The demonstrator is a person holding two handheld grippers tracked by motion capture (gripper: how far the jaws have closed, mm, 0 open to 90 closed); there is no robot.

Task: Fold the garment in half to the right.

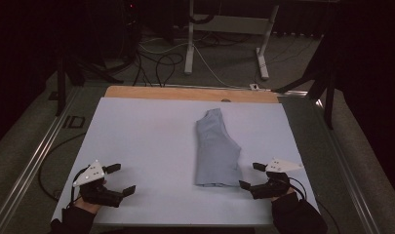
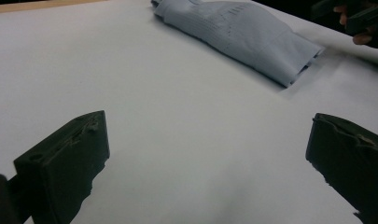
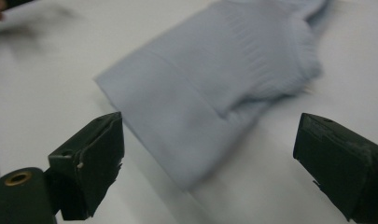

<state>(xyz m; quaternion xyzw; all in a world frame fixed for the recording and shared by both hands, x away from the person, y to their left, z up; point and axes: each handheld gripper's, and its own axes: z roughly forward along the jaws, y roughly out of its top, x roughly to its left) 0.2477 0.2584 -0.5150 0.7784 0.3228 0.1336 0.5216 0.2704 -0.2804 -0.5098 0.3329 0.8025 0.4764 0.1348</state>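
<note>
A folded pale blue garment (image 1: pixel 216 148) lies flat on the white tabletop (image 1: pixel 146 141), right of the middle, its length running from the far edge toward the near edge; the right gripper (image 1: pixel 251 176) sits just beside its near right corner, jaws spread wide and holding nothing; the left gripper (image 1: pixel 121 179) rests near the near left corner, well apart from the garment, its jaws likewise wide and empty.

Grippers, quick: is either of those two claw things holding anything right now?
Left gripper: open, holding nothing, above the white table cover.
Right gripper: open, holding nothing, beside the folded light blue garment.
</note>
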